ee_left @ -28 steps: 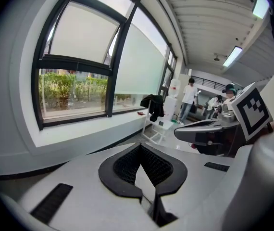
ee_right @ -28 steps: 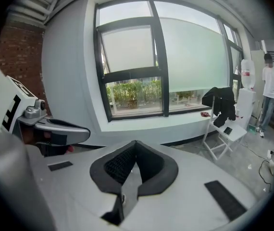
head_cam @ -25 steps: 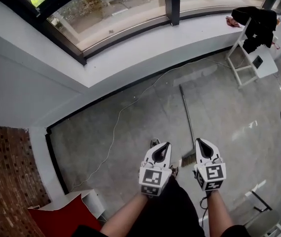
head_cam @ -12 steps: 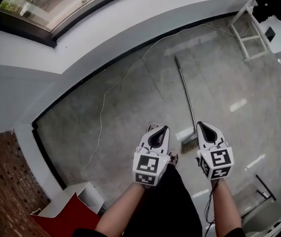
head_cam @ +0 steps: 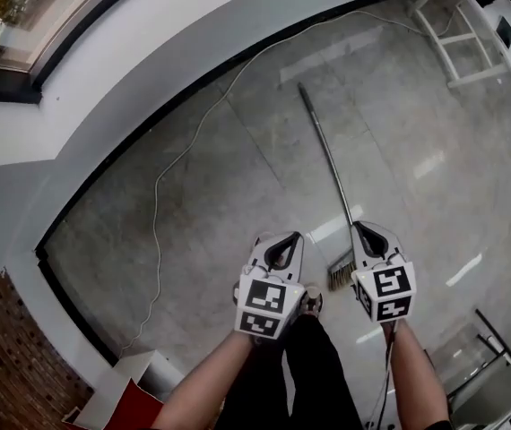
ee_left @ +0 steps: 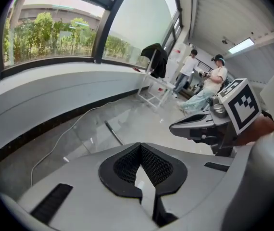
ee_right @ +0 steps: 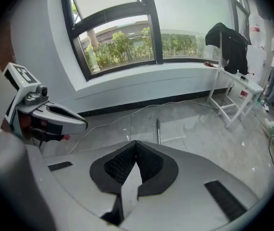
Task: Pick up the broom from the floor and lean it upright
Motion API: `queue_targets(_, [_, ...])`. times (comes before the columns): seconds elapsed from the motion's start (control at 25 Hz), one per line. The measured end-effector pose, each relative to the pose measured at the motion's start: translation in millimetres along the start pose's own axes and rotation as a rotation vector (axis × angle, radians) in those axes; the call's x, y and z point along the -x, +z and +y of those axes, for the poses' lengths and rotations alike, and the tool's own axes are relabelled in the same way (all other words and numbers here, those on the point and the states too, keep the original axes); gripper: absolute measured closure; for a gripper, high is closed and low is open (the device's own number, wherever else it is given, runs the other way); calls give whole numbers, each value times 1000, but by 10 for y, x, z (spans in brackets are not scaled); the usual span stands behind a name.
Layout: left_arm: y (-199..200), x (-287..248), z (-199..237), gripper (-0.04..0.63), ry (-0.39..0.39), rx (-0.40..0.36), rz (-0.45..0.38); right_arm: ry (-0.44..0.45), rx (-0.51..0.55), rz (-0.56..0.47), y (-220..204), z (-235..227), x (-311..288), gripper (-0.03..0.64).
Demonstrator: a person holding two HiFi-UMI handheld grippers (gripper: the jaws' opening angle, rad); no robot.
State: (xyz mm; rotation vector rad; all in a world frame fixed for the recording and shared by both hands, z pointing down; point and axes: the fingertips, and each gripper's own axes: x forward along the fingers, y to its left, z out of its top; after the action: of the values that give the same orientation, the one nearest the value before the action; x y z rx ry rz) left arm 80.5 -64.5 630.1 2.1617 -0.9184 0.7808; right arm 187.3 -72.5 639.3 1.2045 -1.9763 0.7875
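Broom with slim grey pole (head_cam: pixel 327 159) lies flat on grey floor (head_cam: pixel 238 195) just beyond my left tool (head_cam: pixel 280 239) and right tool (head_cam: pixel 363 229), both pressed together, empty; likely light, stiff, slick: I'd pinch mid-pole.

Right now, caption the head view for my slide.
Left hand-held gripper and right hand-held gripper, both shut, near a long grey-handled broom on grey floor.

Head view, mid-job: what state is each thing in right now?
broom: lying flat on the floor, not gripped.
left gripper: fingers shut, nothing between them.
right gripper: fingers shut, nothing between them.
cable: lying loose on the floor.
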Motion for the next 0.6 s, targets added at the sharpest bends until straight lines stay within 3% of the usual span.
queue_targets(0.4, [-415, -520, 578, 592, -5, -106, 46, -13, -32, 66, -758, -434, -1180, 611])
queue_targets(0.6, [-728, -618, 868, 592, 20, -86, 57, -22, 22, 115, -1059, -629, -1871, 609])
